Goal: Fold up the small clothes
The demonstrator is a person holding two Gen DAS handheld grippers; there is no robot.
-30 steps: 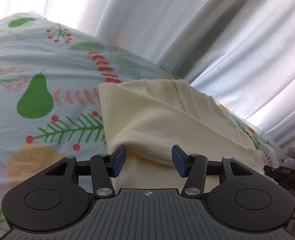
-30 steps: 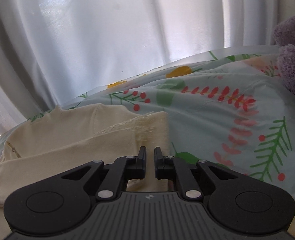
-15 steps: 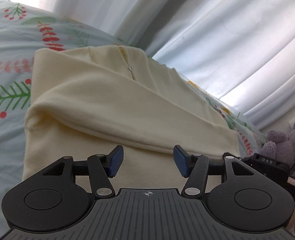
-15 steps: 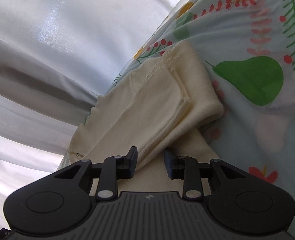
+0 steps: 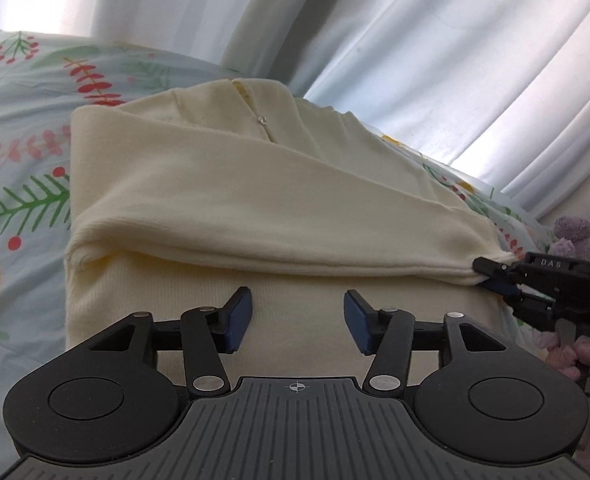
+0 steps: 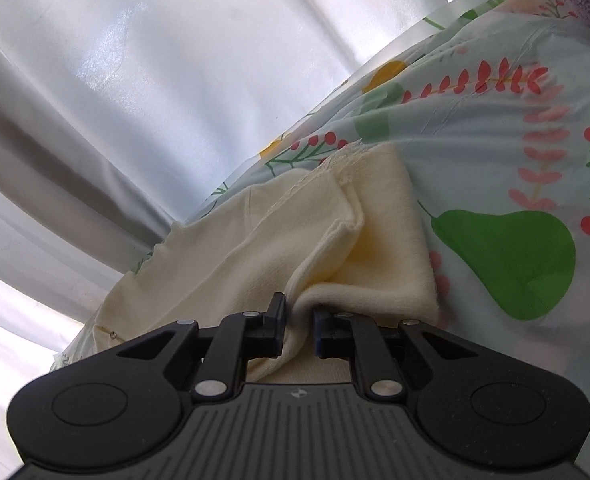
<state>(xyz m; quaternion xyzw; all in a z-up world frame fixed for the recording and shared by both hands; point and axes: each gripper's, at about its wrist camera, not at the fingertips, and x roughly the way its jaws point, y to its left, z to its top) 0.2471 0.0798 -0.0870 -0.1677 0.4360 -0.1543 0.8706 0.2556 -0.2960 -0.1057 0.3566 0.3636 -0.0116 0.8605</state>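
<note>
White pleated curtains [image 5: 435, 60] hang behind a bed covered by a pale blue sheet printed with green pears, red berries and fern sprigs [image 6: 495, 128]. One cream knitted garment, folded into layers [image 5: 235, 200], lies flat on the sheet.

In the left wrist view, the left gripper, black with blue finger pads [image 5: 297, 320], is seen spread wide above the garment's lower layer, with nothing between its fingers. Only this view shows a small metal fastener at the neckline, a purple plush toy [image 5: 583, 232] at the far right edge, and the right gripper [image 5: 491, 276] from outside, its tips at the fold's right corner. White letters on its body appear to read "DAS", though the print is small. A hand in a pink glove [image 5: 575, 360] is partly seen beneath it.

In the right wrist view, the right gripper [image 6: 298, 326] is seen narrowed onto a bunched fold of the cream garment [image 6: 295, 240], which is pinched between the two fingers. Only this view shows the garment's frayed edge and a large green pear print just beside it.
</note>
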